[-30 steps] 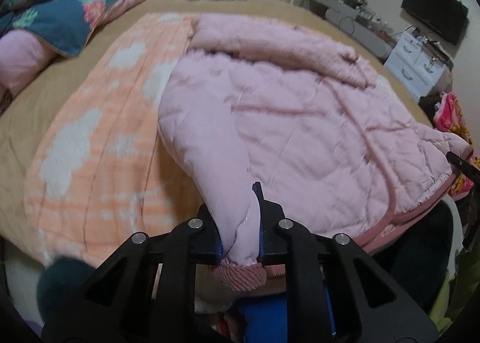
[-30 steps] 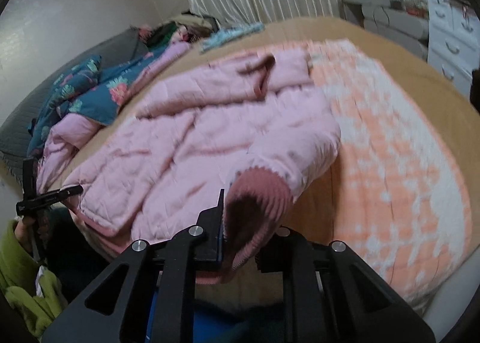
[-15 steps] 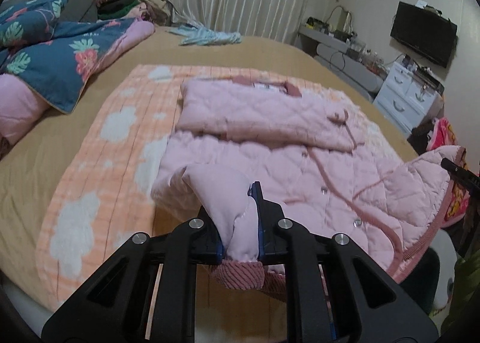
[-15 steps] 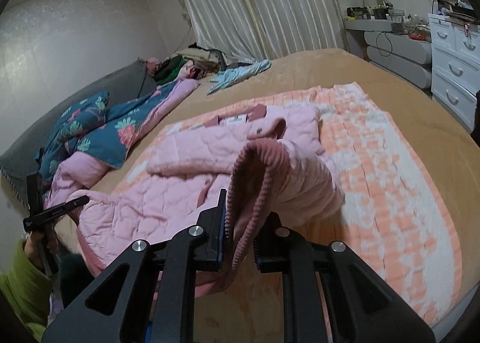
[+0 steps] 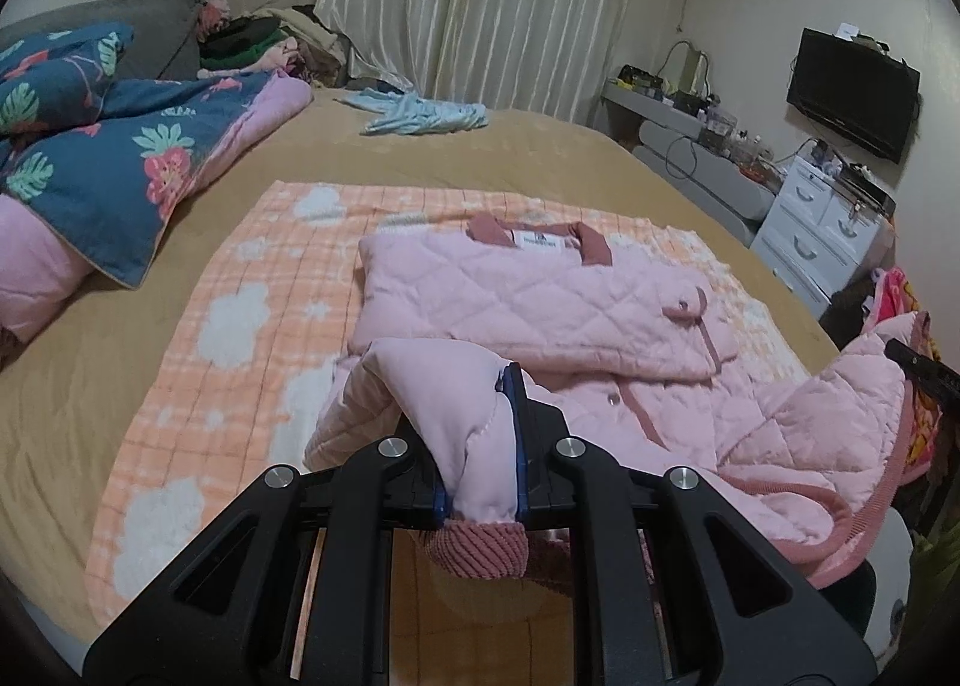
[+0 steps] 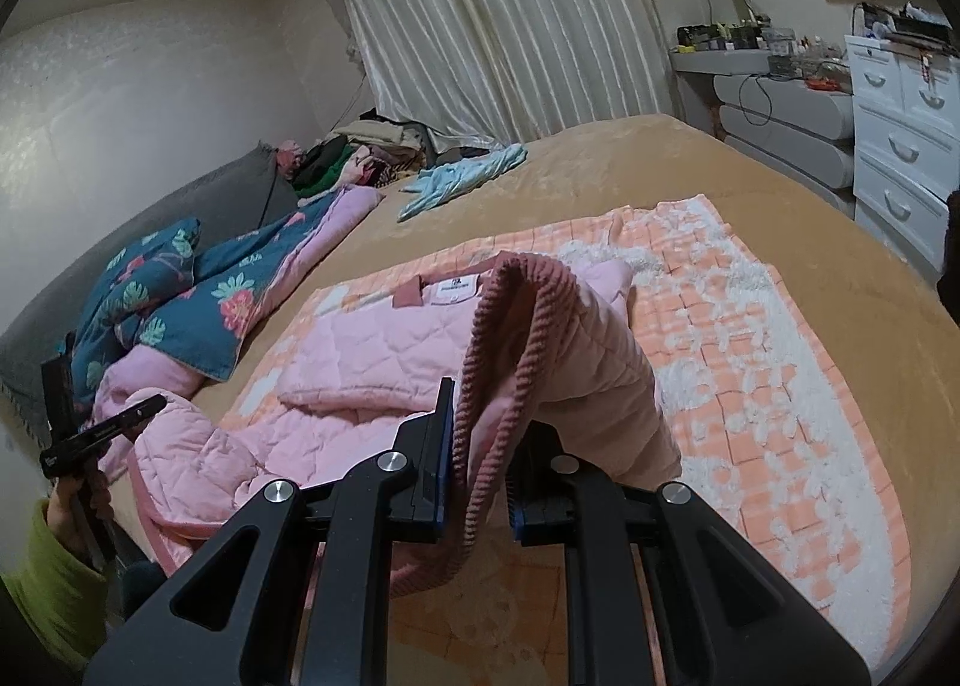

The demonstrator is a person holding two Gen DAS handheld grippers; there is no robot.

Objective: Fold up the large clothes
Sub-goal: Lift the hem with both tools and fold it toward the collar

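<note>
Lifting the near hem clear of the bed, both grippers hold one garment, a pale pink quilted jacket [image 5: 540, 290] with darker ribbed trim, which lies on an orange-and-white checked blanket [image 5: 240, 314] over the tan bed [image 5: 90, 386]. The left gripper [image 5: 480, 446] has its fingers pressed onto a smooth pink corner of the hem, with the ribbed band hanging just below them; the right gripper [image 6: 480, 446] pinches the ribbed hem band itself, which arches up and over its fingers. The jacket's long axis runs straight away from both pairs of fingers, hem nearest and collar [image 5: 537, 236] with its white label farthest, so the collar end lies ahead and below the raised hem. One sleeve [image 5: 528, 314] is already folded across the chest. Both hands look about equally far from the collar, one at each hem corner. Judging by this, the coming move is to carry the hem forward along that axis and lay it toward the collar, keeping both corners level.
</note>
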